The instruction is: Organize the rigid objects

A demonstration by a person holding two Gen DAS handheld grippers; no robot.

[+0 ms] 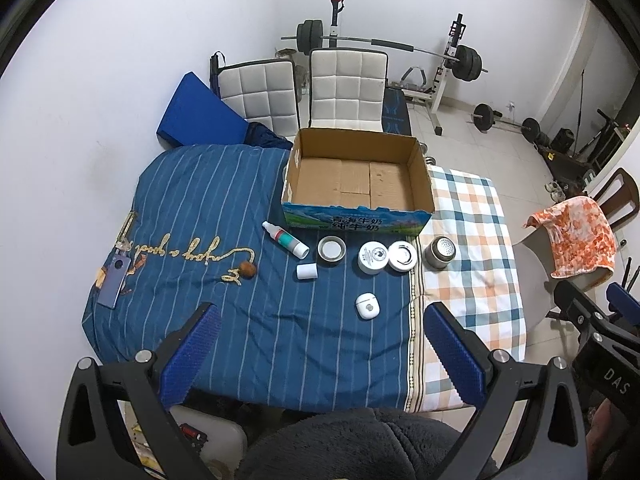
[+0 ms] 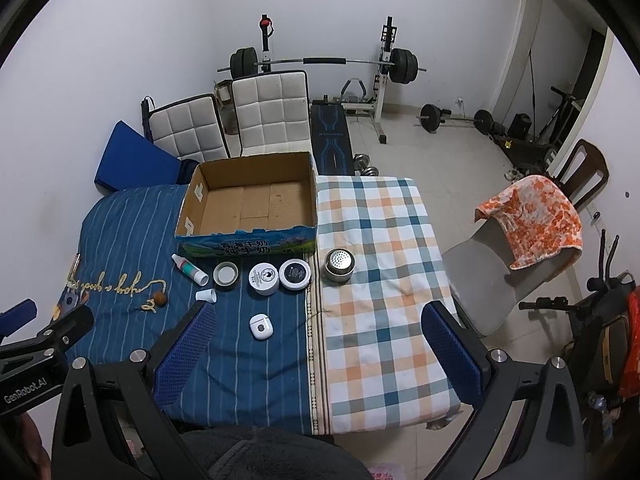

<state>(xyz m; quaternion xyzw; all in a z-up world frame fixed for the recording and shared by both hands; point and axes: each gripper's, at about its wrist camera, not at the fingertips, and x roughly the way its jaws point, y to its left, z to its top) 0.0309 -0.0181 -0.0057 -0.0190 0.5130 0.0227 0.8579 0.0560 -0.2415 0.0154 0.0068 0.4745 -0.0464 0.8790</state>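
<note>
An empty cardboard box (image 1: 356, 182) (image 2: 250, 204) stands at the back of a cloth-covered table. In front of it lie a white spray bottle (image 1: 285, 239) (image 2: 190, 269), its loose cap (image 1: 307, 271) (image 2: 206, 295), a metal tin (image 1: 331, 251) (image 2: 226, 275), two round white jars (image 1: 372, 257) (image 1: 402, 255) (image 2: 263, 277) (image 2: 295, 274), a steel shaker (image 1: 440, 253) (image 2: 339, 266) and a white earbud case (image 1: 367, 306) (image 2: 261, 327). My left gripper (image 1: 320, 354) is open and empty, near the table's front edge. My right gripper (image 2: 316, 356) is open and empty, likewise.
A phone (image 1: 116, 283) and a small brown ball on a cord (image 1: 248, 270) lie at the table's left. Two white chairs (image 1: 348, 88) stand behind the box. A chair with an orange towel (image 2: 532, 220) is at the right. Weight equipment (image 2: 320, 64) lines the far wall.
</note>
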